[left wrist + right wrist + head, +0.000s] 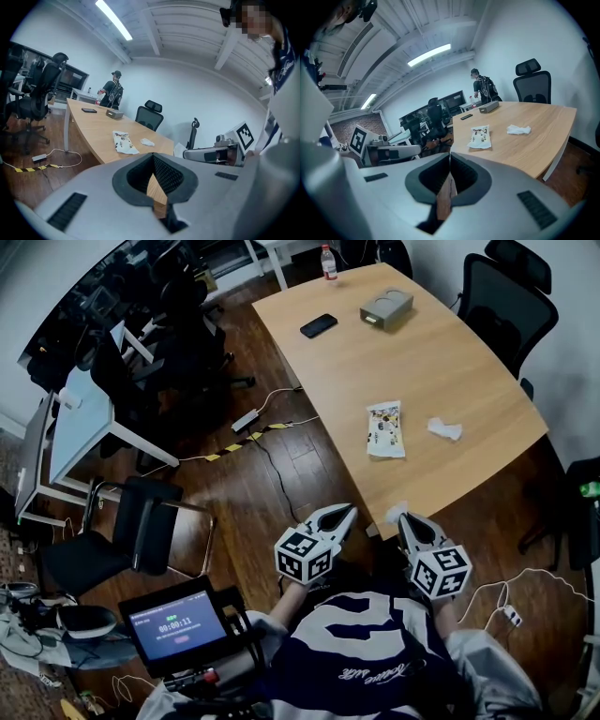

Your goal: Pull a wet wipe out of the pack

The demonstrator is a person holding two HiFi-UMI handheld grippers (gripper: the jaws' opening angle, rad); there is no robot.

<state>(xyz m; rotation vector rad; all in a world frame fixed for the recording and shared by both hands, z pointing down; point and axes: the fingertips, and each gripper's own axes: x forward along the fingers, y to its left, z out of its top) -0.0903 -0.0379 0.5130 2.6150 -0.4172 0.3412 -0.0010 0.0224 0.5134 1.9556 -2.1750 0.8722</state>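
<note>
The wet wipe pack (385, 429), white with a printed pattern, lies flat on the wooden table (441, 352). A crumpled white wipe (445, 429) rests to its right. Both show again in the left gripper view (pack (123, 142), wipe (147, 141)) and in the right gripper view (pack (480, 136), wipe (519, 129)). My left gripper (349, 509) and right gripper (403, 518) hover side by side off the table's near edge, well short of the pack. Both are shut with nothing between the jaws. A small white scrap (396, 512) sits at the table edge by the right tip.
Further down the table are a black phone (319, 325), a grey box (386, 307) and a bottle (328, 262). Black office chairs (502, 292) stand at the right, another chair (141, 521) at my left. Cables (253, 432) cross the floor. A person (112, 93) stands at the far end.
</note>
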